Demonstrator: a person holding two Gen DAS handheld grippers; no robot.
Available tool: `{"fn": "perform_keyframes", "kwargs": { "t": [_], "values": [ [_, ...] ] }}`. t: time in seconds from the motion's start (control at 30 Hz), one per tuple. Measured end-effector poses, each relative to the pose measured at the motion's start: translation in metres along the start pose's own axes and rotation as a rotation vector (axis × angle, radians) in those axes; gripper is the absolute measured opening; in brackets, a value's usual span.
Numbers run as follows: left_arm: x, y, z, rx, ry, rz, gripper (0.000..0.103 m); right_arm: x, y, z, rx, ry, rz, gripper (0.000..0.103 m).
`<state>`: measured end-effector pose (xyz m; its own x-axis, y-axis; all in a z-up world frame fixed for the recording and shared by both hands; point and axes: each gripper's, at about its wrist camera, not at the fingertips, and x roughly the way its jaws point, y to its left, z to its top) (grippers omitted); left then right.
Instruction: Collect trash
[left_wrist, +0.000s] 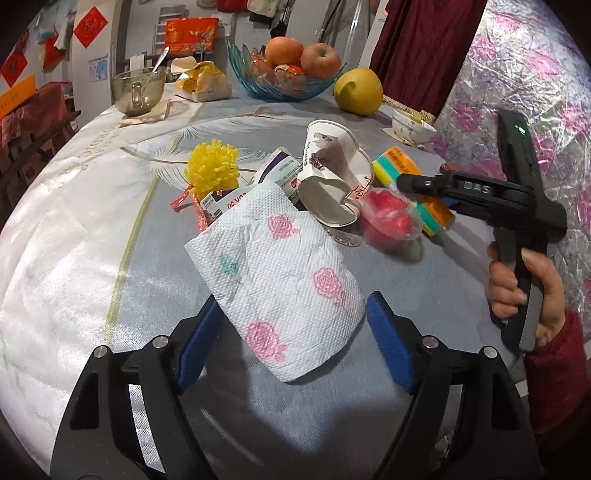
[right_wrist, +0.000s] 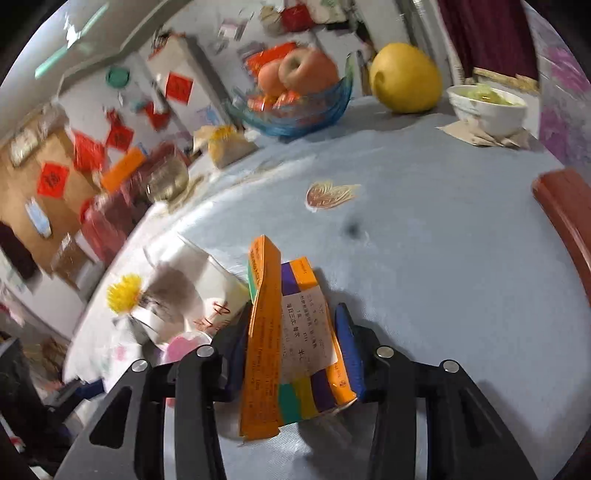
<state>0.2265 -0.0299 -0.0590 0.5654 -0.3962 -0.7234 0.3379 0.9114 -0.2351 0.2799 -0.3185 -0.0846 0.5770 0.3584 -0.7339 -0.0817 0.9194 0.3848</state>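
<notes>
My left tongs (left_wrist: 291, 339) stand spread around the paper towel (left_wrist: 277, 280); right tongs (right_wrist: 291, 350) pinch the orange box (right_wrist: 295, 332). Crushed cup (left_wrist: 332, 177) and wrappers remain uncollected.

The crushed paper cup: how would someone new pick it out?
Start at the blue glass fruit bowl at the table's far side, then come toward the trash pile mid-table. The paper cup lies on its side there, right of the yellow pompom: white, dented, mouth gaping.
</notes>
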Motion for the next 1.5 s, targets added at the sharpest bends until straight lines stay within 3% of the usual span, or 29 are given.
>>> {"fn": "perform_keyframes", "kwargs": {
  "t": [0.3,0.6,0.73,0.93,1.0,1.07,1.23,1.33,1.5],
  "values": [
    [0.014,-0.009,0.014,-0.013,0.026,0.010,0.077,-0.035,0.017,-0.011,-0.069,-0.099,-0.041,0.044],
    [0.019,-0.018,0.015,-0.016,0.017,0.032,0.077,-0.074,0.010,-0.036,-0.028,-0.196,-0.030,0.045],
    [0.021,-0.020,0.016,-0.019,0.020,0.046,0.082,-0.073,0.009,-0.046,0.005,-0.203,-0.005,0.043],
    [0.027,-0.024,0.016,-0.005,0.011,0.136,0.089,-0.067,0.006,-0.052,0.004,-0.175,-0.031,0.044],
    [0.028,-0.025,0.016,0.001,0.011,0.140,0.090,-0.071,0.004,-0.055,0.001,-0.178,-0.041,0.055],
    [0.028,-0.026,0.015,0.002,0.011,0.137,0.092,-0.075,0.001,-0.059,-0.004,-0.192,-0.070,0.078],
    [0.030,-0.027,0.015,0.013,0.015,0.119,0.096,-0.073,0.006,-0.071,-0.064,-0.162,-0.076,0.083],
    [0.030,-0.028,0.015,0.019,0.012,0.122,0.096,-0.073,0.015,-0.072,-0.121,-0.165,-0.096,0.097],
    [0.031,-0.030,0.014,0.033,0.016,0.136,0.096,-0.055,0.029,-0.066,-0.210,-0.084,-0.104,0.097]
  ]
}}
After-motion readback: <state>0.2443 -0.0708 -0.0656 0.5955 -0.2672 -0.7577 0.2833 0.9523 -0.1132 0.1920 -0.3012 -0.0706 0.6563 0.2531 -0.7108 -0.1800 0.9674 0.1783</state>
